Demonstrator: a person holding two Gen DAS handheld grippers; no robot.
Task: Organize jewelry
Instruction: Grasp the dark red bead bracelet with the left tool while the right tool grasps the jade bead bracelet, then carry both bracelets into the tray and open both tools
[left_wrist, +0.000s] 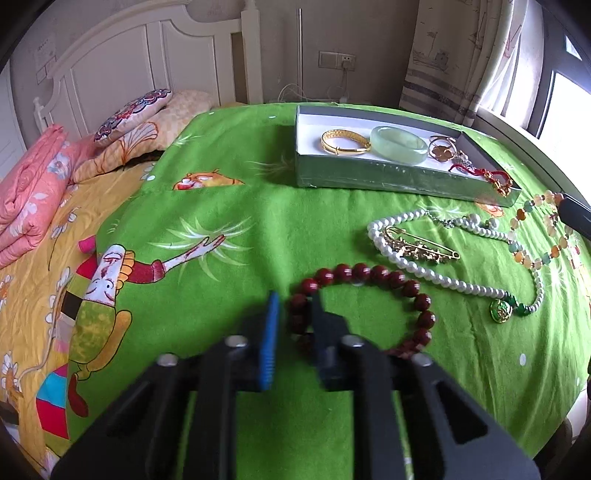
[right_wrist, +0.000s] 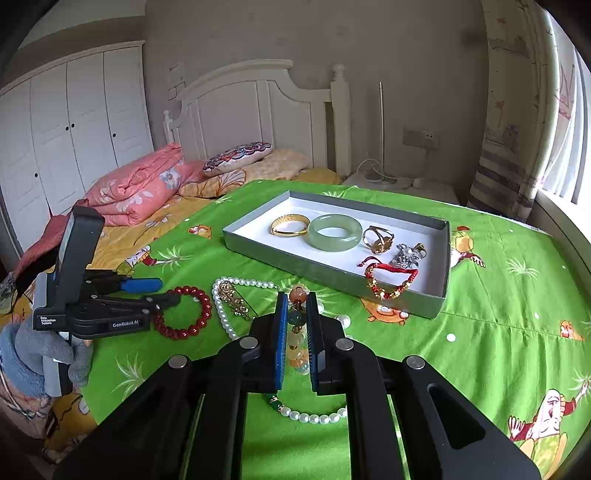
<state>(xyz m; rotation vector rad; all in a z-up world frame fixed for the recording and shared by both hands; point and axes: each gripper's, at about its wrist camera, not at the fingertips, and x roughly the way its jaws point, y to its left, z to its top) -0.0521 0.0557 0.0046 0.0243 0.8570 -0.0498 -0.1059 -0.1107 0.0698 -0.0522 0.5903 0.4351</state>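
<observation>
A grey box lid (left_wrist: 369, 177) (right_wrist: 332, 275) on the green cloth holds a gold bangle (right_wrist: 290, 225), a jade bangle (right_wrist: 334, 232), rings and a red cord bracelet (right_wrist: 388, 280). My left gripper (left_wrist: 295, 302) (right_wrist: 159, 291) stands partly open with its fingers on either side of the rim of a dark red bead bracelet (left_wrist: 388, 277) (right_wrist: 192, 314). My right gripper (right_wrist: 297, 299) is closed on a strand of multicoloured stone beads (right_wrist: 297, 317) (left_wrist: 532, 240). A pearl necklace (left_wrist: 424, 273) (right_wrist: 221, 310) and a gold brooch pin (left_wrist: 421, 247) lie between them.
The green cartoon cloth (left_wrist: 229, 229) covers a bed with a folded pink quilt (right_wrist: 136, 188) and pillows at the headboard. A window and curtain (right_wrist: 517, 147) are at the right. A white wardrobe (right_wrist: 55, 140) stands at the far left.
</observation>
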